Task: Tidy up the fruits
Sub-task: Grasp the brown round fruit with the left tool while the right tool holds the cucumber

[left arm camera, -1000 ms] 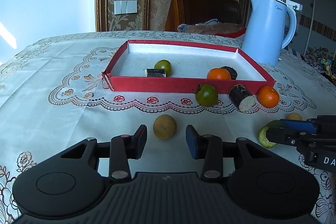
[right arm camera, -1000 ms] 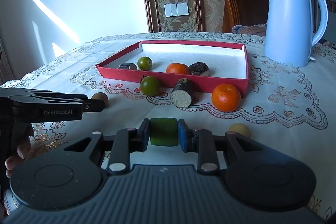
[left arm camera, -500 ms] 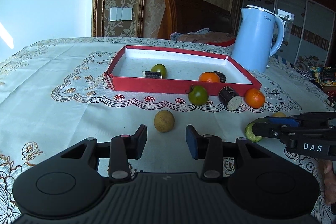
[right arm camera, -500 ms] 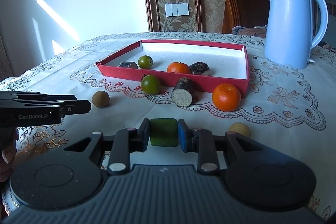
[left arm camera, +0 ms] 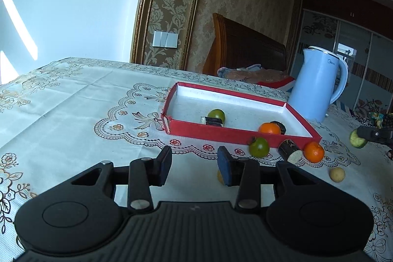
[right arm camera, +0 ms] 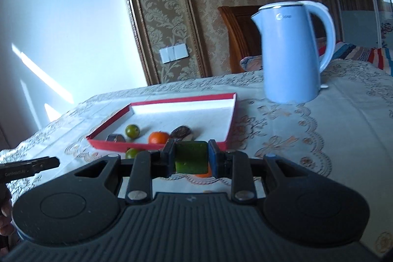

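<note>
Since a second ago my right claw [right arm camera: 192, 158], pinching the green cucumber chunk [right arm camera: 191, 157], has lifted it off the cloth-covered counter [right arm camera: 331, 129] toward the shallow red cardboard tray [right arm camera: 231, 124] at twelve o'clock; delivery looks next. My left claw [left arm camera: 194, 165] hangs spread, empty. Left to right the tray holds a dark roll slice [left arm camera: 213, 120], green tomato [left arm camera: 217, 114], orange tangerine [left arm camera: 269, 128], dark round piece [left arm camera: 280, 126].

The table holds two oranges [left arm camera: 269, 128] [left arm camera: 313, 151], two green round fruits [left arm camera: 216, 115] [left arm camera: 259, 147] and three dark cut pieces [left arm camera: 212, 120] [left arm camera: 279, 125] [left arm camera: 290, 150]. There is one red tray [left arm camera: 221, 133], one blue kettle [left arm camera: 316, 86] and one green chunk [right arm camera: 191, 157].
</note>
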{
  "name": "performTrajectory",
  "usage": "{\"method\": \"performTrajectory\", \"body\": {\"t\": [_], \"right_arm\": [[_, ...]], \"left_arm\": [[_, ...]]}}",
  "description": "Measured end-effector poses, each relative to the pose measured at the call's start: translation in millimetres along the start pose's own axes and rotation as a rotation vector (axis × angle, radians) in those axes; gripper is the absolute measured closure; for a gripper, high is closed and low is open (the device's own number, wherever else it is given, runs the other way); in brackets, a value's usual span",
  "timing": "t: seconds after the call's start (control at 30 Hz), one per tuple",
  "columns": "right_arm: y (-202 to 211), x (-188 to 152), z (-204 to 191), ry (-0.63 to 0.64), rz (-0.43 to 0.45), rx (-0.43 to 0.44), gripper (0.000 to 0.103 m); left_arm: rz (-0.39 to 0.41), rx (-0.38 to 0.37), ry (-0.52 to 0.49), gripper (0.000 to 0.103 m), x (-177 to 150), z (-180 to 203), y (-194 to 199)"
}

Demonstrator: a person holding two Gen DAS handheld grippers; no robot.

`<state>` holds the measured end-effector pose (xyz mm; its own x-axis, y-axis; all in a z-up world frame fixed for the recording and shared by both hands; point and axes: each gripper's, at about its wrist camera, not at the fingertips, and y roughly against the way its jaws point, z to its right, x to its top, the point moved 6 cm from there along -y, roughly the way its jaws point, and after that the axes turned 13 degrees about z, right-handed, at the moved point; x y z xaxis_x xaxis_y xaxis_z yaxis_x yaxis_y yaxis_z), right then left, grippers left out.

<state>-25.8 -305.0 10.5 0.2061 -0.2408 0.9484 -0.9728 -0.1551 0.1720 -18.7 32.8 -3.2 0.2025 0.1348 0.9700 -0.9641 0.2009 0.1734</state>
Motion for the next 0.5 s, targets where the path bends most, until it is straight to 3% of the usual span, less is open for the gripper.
{"method": "performTrajectory", "body": {"t": [0.17,0.3,0.5], "right_arm": [[9,17,27,-0.009,0.033,-0.058,0.076],[2,7,18,-0.007,0.012,-0.033,0.076],[-5,-12,-6,0.0,-0.031,0.028,0.076]], "left_arm": [[-0.021,-0.02,-0.041,0.063,2,14,-6],[-0.029,-0.06,-0.124,0.063,-5,48,-16],[-0.15,-0.063,-0.146,0.062,-27,69,-45]]}}
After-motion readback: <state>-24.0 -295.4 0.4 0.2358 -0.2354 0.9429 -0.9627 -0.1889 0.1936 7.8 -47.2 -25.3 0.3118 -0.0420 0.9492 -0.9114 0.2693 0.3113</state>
